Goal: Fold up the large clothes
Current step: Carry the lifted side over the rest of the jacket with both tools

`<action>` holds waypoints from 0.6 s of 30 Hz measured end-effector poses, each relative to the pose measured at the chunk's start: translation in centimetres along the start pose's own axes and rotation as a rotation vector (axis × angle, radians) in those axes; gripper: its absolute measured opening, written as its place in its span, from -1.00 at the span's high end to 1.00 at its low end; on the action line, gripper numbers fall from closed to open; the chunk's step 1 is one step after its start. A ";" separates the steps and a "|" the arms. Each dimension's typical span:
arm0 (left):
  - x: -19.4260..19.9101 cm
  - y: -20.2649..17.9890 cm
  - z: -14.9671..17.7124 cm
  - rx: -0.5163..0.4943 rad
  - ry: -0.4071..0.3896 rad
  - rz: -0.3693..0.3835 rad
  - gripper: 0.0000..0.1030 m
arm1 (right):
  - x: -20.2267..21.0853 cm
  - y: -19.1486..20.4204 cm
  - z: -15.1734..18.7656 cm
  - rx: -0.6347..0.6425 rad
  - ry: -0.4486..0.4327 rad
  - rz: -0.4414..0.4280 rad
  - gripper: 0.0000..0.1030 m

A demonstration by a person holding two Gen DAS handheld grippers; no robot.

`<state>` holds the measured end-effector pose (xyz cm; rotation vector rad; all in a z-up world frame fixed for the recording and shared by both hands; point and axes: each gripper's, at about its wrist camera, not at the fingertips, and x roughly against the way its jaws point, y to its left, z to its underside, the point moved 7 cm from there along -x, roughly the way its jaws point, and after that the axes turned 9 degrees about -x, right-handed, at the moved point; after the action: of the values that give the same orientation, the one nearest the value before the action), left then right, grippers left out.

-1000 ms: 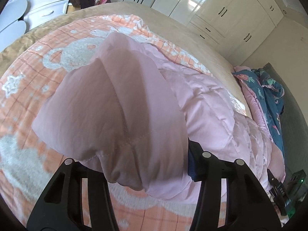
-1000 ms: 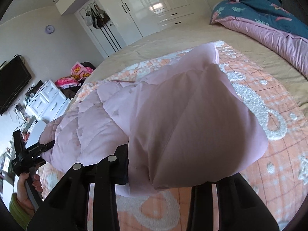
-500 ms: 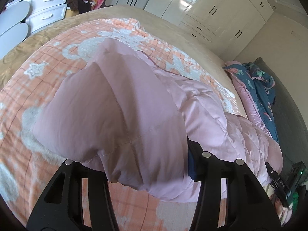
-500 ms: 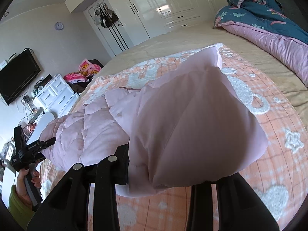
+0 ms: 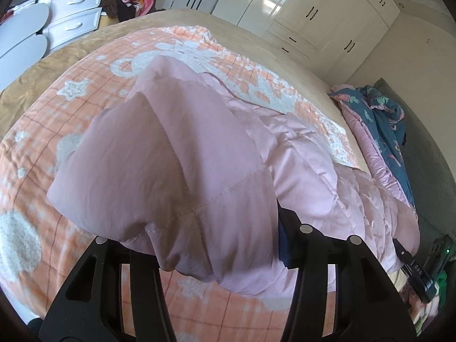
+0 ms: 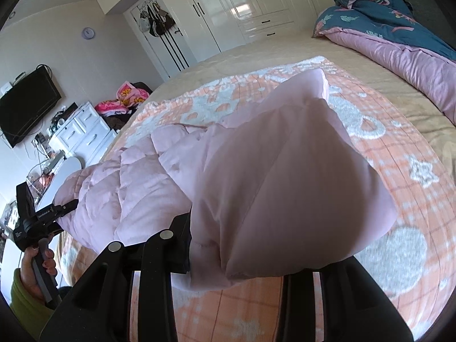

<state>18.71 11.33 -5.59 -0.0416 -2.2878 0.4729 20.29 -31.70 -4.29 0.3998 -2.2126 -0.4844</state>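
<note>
Carrying one edge of the pink quilted jacket [image 5: 176, 165] between them, the left gripper [image 5: 216, 256] and the right gripper [image 6: 236, 256] each have their fingers clamped on a thick bunch of its padded fabric, a corner ballooning up over each camera. The rest of the garment sags in a puffy roll between the two grips and trails down onto the orange patterned blanket [image 5: 71, 99] spread on the bed [image 6: 285, 51]. Compared with a second ago, more of the blanket's star and white motifs show beyond the lifted fabric in both wrist views, and the white wardrobe [image 6: 242, 5] and the blue floral duvet [image 6: 384, 8] sit a little differently in frame, so both hands seem to have travelled together across the bed while the grips themselves look unchanged. From the right wrist view the person's hand [image 6: 34, 265] on the left tool's handle is visible at the far end of the roll. This reads as the carry-over part of a fold: the held edge is being brought over the part of the jacket lying on the blanket. It is still raised, so the fold is not yet laid down, and I cannot tell how well the lower layer is lined up beneath it, since the bunched fabric hides it.
</note>
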 end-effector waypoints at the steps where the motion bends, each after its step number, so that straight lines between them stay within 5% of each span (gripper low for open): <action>1: 0.0 0.2 0.4 0.006 0.003 0.001 0.16 | 0.0 -0.1 0.3 -0.002 0.001 0.006 0.36; 12: -1.7 1.5 2.5 0.009 0.040 -0.030 0.05 | -2.2 -2.7 2.5 -0.126 0.063 0.070 0.15; 18: -2.1 1.5 2.7 -0.003 0.048 -0.037 0.01 | -3.4 -4.4 3.6 -0.230 0.111 0.105 -0.23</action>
<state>18.10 11.51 -9.31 -0.0125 -2.2380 0.4450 20.14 -33.32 -10.70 0.1827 -2.0321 -0.6360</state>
